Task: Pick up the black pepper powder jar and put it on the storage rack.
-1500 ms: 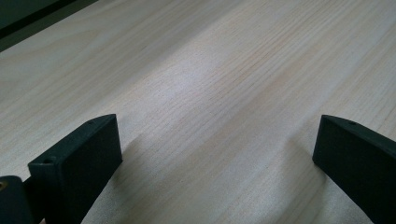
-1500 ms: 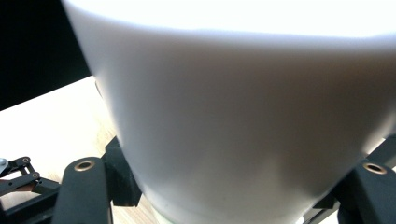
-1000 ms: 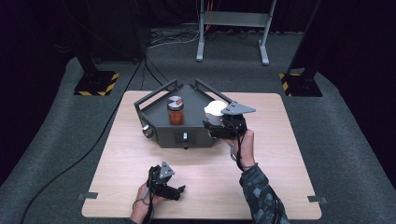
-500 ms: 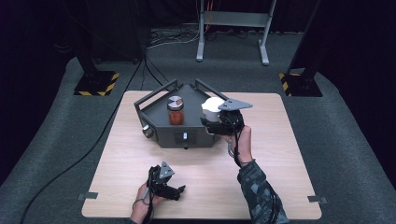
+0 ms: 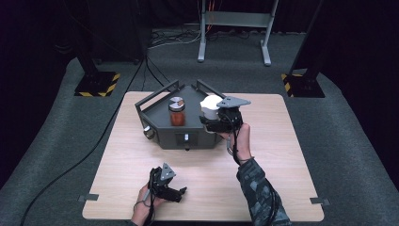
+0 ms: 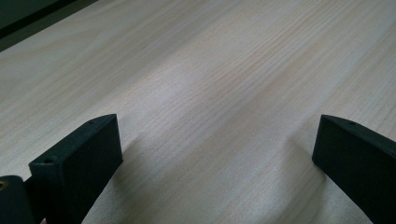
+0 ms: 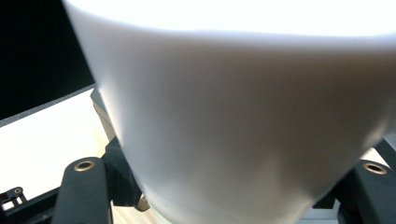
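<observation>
Right hand-held gripper (image 5: 212, 118) pinches white cup (image 5: 210, 106) by its lower wall, w/ cup at right side of dark tray (image 5: 155, 106), prob. being set beside orange jar (image 5: 177, 112). Left hand-held gripper (image 5: 181, 191) rests idle on desk (image 5: 282, 155), jaws spread, nothing btwn them.

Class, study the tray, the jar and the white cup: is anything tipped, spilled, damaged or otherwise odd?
Nothing stands out. The jar stands upright on the dark tray, no spill shows, and the white cup sits upright between the right gripper jaws. The left gripper rests open on the wooden table.
</observation>
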`<state>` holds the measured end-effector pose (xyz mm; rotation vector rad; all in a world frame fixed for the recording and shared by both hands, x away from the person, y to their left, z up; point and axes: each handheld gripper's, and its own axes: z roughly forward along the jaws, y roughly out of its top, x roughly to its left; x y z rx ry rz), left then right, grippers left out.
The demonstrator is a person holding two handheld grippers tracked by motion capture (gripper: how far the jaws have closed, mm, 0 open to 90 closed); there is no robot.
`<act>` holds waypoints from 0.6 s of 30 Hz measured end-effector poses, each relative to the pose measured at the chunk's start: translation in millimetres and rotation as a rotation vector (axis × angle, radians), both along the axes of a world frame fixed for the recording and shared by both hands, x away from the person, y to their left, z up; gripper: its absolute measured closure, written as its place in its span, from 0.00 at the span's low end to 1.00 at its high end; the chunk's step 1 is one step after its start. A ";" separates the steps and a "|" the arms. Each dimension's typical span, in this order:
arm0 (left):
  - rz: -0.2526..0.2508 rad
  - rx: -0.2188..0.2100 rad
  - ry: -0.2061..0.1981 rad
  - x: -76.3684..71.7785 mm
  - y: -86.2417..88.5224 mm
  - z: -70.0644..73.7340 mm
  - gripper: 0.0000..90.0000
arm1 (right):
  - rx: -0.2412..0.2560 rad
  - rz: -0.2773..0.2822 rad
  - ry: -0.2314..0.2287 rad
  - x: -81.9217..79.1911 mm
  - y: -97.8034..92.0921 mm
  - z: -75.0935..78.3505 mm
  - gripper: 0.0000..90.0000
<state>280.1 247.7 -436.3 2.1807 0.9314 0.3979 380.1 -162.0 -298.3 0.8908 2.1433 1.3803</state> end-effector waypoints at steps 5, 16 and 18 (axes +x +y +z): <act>-0.001 0.001 0.000 0.1 0.0 0.1 0.01 | -0.001 0.005 0.002 4.8 2.3 1.1 0.33; 0.000 0.000 0.000 0.1 0.1 0.0 0.01 | 0.005 0.005 0.010 18.5 9.6 -0.9 0.33; -0.001 0.000 0.000 0.1 0.1 0.0 0.01 | 0.000 0.005 0.011 20.2 11.6 -0.9 0.33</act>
